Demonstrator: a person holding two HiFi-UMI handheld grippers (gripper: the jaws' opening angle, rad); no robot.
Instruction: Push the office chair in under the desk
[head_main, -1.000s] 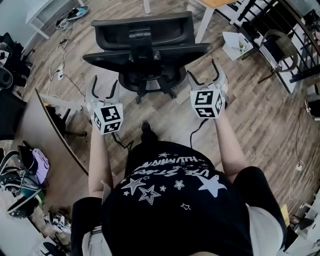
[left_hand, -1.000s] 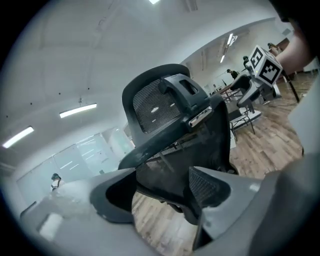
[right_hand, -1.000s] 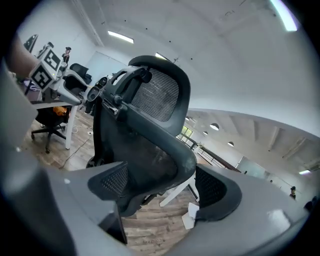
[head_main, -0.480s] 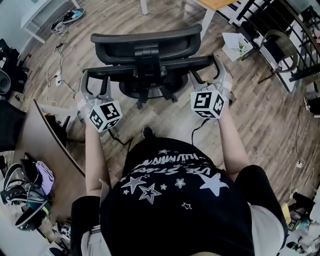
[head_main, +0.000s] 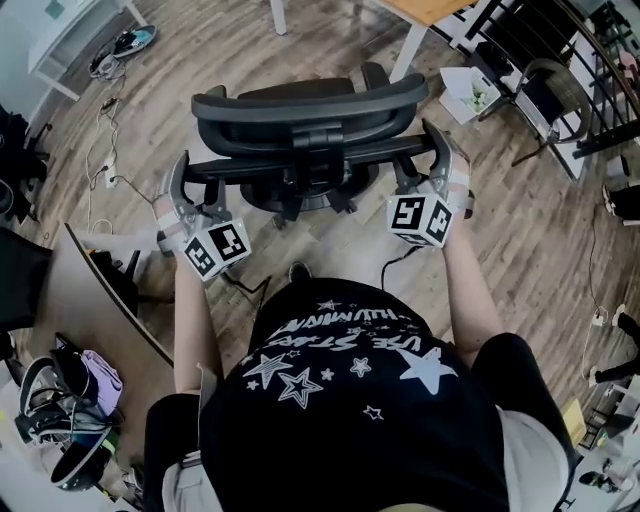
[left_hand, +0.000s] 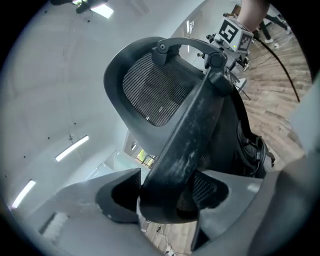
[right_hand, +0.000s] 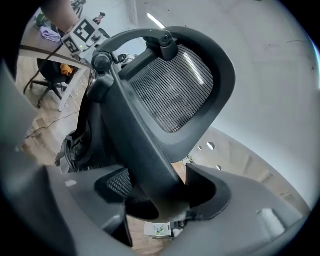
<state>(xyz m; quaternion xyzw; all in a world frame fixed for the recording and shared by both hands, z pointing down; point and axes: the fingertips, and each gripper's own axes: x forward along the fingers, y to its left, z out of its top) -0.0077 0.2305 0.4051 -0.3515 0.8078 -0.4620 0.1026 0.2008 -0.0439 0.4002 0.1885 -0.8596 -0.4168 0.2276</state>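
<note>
The black mesh office chair (head_main: 310, 105) stands on the wood floor with its back towards me. Beyond it are a wooden desk top (head_main: 432, 8) and its white leg (head_main: 408, 52). My left gripper (head_main: 197, 185) is at the left end of the chair's back bar (head_main: 300, 162), my right gripper (head_main: 418, 155) at the right end. In the left gripper view the bar (left_hand: 190, 130) fills the gap of the left gripper (left_hand: 167, 195). The right gripper (right_hand: 160, 192) holds the bar (right_hand: 135, 135) likewise. Both pairs of jaws are closing on the bar.
A brown desk (head_main: 100, 290) stands at my left, with bags (head_main: 60, 420) beside it. Cables (head_main: 105, 150) lie on the floor at the left. A sheet of paper (head_main: 470, 90) and a black railing (head_main: 560, 60) are at the right.
Both grippers went forward from behind the chair to the ends of its back bar, and their jaws narrowed round it. The chair has moved forward towards the desk.
</note>
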